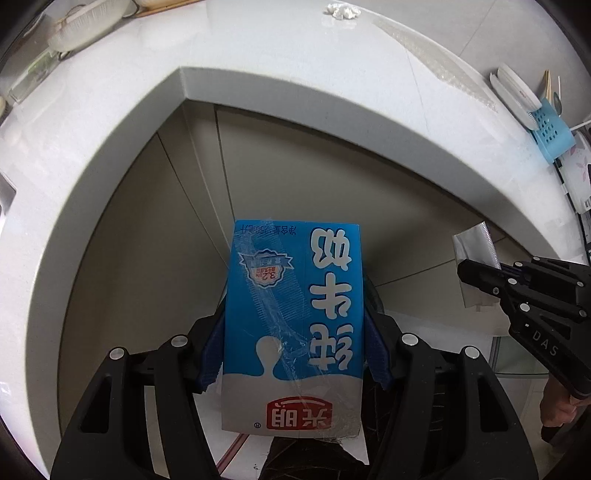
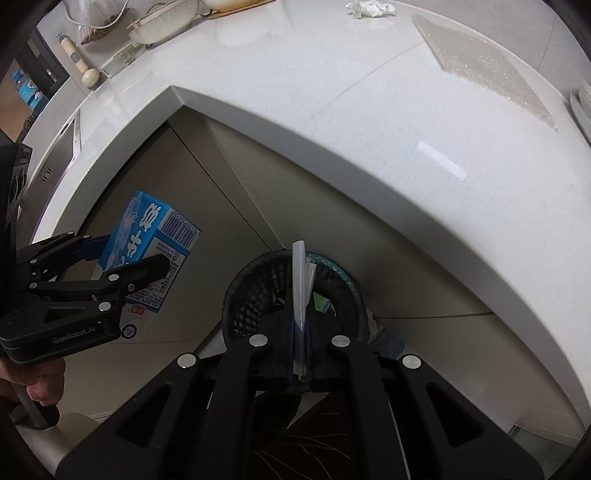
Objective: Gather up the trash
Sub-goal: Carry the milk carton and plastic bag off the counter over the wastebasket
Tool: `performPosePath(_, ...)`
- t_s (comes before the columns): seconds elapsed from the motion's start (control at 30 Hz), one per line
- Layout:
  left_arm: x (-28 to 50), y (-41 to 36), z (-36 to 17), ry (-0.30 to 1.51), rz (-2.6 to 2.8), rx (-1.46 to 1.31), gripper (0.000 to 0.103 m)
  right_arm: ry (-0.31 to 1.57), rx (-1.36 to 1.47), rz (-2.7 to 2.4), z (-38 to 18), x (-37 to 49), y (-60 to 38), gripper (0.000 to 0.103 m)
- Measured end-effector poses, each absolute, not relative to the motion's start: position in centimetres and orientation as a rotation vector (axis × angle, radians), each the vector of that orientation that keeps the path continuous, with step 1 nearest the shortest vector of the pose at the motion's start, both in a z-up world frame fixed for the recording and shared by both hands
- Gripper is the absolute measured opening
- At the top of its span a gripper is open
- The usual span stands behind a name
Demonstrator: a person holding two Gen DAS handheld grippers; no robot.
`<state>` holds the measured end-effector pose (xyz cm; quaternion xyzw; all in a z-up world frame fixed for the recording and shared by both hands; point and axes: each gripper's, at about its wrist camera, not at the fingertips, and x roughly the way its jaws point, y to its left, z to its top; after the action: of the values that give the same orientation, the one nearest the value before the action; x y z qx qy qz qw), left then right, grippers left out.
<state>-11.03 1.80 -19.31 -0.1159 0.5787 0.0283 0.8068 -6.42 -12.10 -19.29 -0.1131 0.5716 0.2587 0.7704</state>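
My left gripper [image 1: 295, 332] is shut on a blue and white milk carton [image 1: 295, 325] and holds it in the air below the counter edge. The carton also shows in the right wrist view [image 2: 151, 251], with the left gripper [image 2: 110, 273] around it. My right gripper [image 2: 301, 332] is shut on a flat silver foil wrapper [image 2: 301, 291], held edge-on right above a dark mesh trash bin [image 2: 343, 284]. The wrapper [image 1: 474, 258] and right gripper [image 1: 480, 277] show at the right of the left wrist view. The bin holds some scraps.
A white counter [image 2: 369, 129] curves above the bin. On it lie a crumpled tissue [image 2: 369, 8], a sheet of bubble wrap [image 2: 480, 62], a brush [image 2: 79, 64] and a dish [image 2: 162, 22]. A blue rack [image 1: 552, 129] with plates stands at the right.
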Motion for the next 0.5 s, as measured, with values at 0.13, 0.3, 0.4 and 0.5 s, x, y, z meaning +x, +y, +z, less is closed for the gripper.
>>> performPosePath(0.13, -11.2, 1.6, -20.9, 1.256, 0.065, -0.228, 0.061, 1.249, -0.231, 0.555, -20.8, -6.6, -12.3, 0.004)
performPosePath(0.3, -11.2, 1.7, -22.6, 1.272, 0.063, -0.215, 0.061, 1.247, -0.242, 0.542, -22.8, -6.8, -12.6, 0.004)
performPosePath(0.4, -11.1, 1.5, -23.7, 1.287, 0.067, -0.213, 0.061, 1.258, -0.231, 0.541, -24.0, -6.9, -12.9, 0.004)
performPosePath(0.5, -11.0, 1.3, -24.5, 1.29, 0.058, -0.209, 0.061, 1.254, -0.237, 0.543, -24.8, -7.2, -12.9, 0.004)
